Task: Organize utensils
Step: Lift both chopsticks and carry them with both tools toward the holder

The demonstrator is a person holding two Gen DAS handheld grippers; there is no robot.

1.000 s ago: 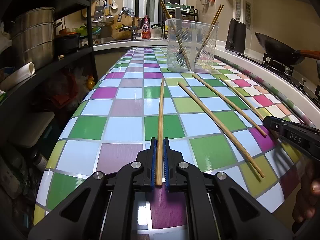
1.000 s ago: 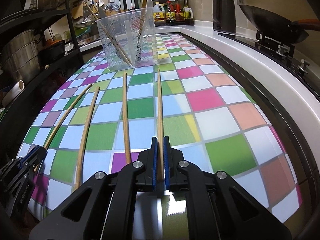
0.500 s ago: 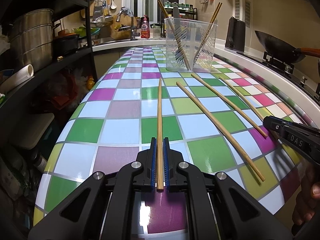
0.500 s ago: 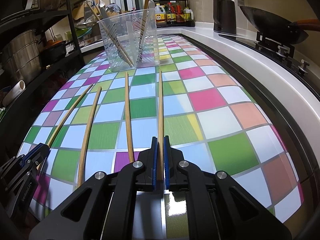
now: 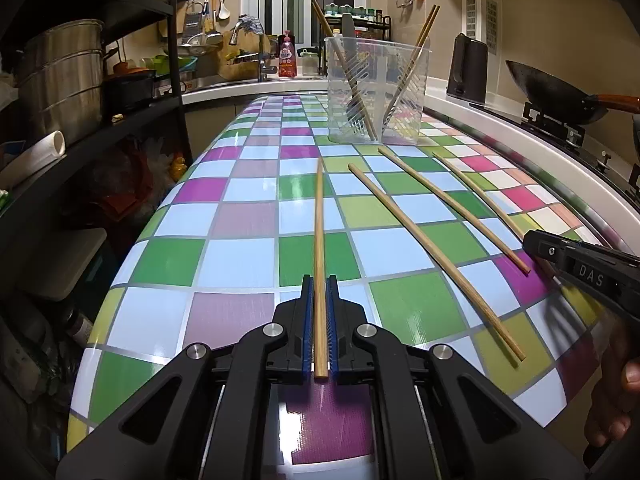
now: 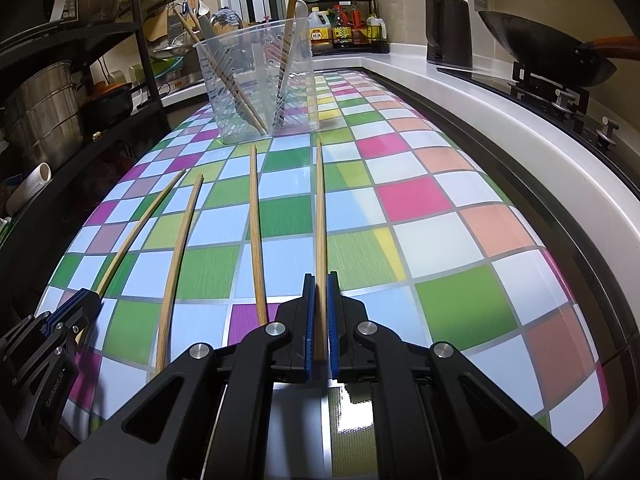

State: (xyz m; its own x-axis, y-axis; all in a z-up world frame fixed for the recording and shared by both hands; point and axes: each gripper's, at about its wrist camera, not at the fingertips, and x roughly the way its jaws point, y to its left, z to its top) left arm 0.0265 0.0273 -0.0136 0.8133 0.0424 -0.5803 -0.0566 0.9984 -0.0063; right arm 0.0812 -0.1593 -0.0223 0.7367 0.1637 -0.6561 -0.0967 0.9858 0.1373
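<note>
My left gripper [image 5: 319,280] is shut on the near end of a wooden chopstick [image 5: 319,232] that points toward a clear plastic holder [image 5: 378,88] with chopsticks standing in it. My right gripper [image 6: 320,278] is shut on another chopstick [image 6: 320,208], also pointing at the holder [image 6: 260,80]. Two loose chopsticks [image 5: 432,256] [image 5: 452,208] lie between the held ones on the checkered tabletop. The right gripper shows at the right edge of the left wrist view [image 5: 528,240]; the left gripper shows at the left edge of the right wrist view [image 6: 86,300].
The table [image 5: 240,256] has a colourful checkered cover. A black shelf with steel pots [image 5: 60,80] stands at the left. A wok [image 6: 540,48] on a stove and a black kettle [image 6: 446,32] are at the right along a white counter. Bottles [image 6: 344,28] stand behind the holder.
Both grippers have moved slightly forward toward the holder with their chopsticks held; both chopsticks appear a little raised off the table.
</note>
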